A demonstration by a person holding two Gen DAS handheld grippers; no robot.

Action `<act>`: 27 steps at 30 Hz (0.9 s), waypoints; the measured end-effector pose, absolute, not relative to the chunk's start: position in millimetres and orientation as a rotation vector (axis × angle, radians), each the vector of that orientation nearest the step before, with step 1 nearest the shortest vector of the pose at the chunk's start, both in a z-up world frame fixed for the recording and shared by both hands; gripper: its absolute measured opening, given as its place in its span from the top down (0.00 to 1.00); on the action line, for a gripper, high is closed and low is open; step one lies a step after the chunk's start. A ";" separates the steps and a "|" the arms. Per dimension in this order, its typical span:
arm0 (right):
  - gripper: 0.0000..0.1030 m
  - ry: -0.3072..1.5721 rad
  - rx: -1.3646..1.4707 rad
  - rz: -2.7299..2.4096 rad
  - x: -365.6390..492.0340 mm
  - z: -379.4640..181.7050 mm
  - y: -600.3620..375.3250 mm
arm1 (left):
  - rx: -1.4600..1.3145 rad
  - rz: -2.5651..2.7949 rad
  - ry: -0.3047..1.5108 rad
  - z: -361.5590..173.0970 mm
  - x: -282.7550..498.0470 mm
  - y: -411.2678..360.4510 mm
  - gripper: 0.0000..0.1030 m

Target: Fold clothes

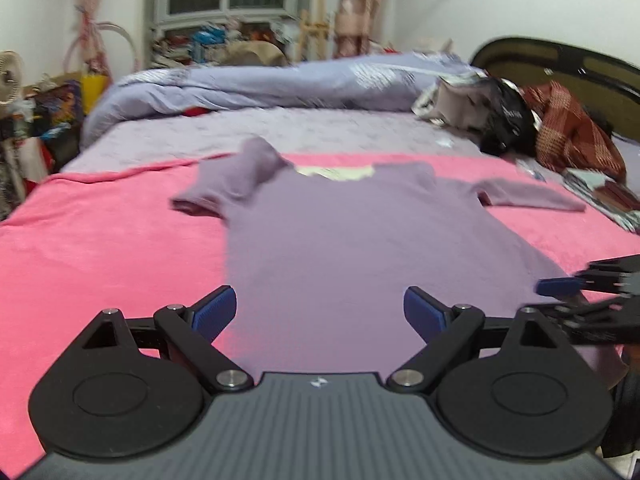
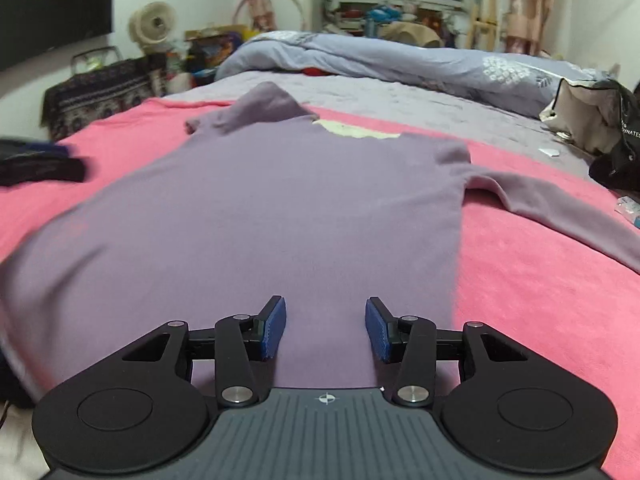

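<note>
A mauve long-sleeved top (image 1: 352, 232) lies spread flat on a pink blanket (image 1: 100, 248), collar away from me. Its left sleeve (image 1: 224, 184) is bunched up near the shoulder. Its right sleeve (image 2: 560, 216) stretches out to the right. My left gripper (image 1: 320, 312) hovers over the hem at the left side, jaws wide open, nothing between them. The right gripper (image 1: 560, 292) shows at the right edge of the left wrist view. In its own view my right gripper (image 2: 326, 328) stands partly open above the top's hem (image 2: 328, 360), pads clear of the cloth.
A lilac duvet (image 1: 280, 84) is heaped across the far side of the bed. Bags and a red plaid cloth (image 1: 568, 128) sit at the right near the dark headboard (image 1: 560, 60). A fan (image 2: 154, 26), boxes and clutter stand along the left wall.
</note>
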State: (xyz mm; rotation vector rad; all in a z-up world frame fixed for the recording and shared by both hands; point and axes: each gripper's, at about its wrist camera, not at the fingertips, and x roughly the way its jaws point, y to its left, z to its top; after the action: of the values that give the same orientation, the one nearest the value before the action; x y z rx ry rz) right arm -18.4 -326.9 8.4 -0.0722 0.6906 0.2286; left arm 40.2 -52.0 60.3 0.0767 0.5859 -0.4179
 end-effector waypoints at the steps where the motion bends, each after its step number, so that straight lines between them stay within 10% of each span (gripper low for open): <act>1: 0.56 0.698 -0.051 0.232 -25.8 13.9 -337.3 | 0.084 -0.429 0.582 59.6 49.2 -61.2 0.11; 20: 0.44 0.381 0.783 -0.652 54.2 -17.8 -655.4 | 0.296 -0.589 0.677 -20.9 189.0 -281.6 0.02; 23: 0.91 0.434 0.789 -0.678 79.4 -18.2 -671.1 | 0.237 -0.607 0.706 -23.6 194.6 -271.1 0.01; 27: 0.93 0.429 0.806 -0.662 81.1 -7.6 -675.3 | 0.247 -0.601 0.697 -25.3 196.2 -274.7 0.00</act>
State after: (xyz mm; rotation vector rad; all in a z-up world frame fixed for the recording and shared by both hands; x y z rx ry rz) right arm 81.1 -675.3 -7.6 0.8057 0.4288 -0.6621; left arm 196.2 -274.7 -25.3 0.2469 0.6973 -0.6007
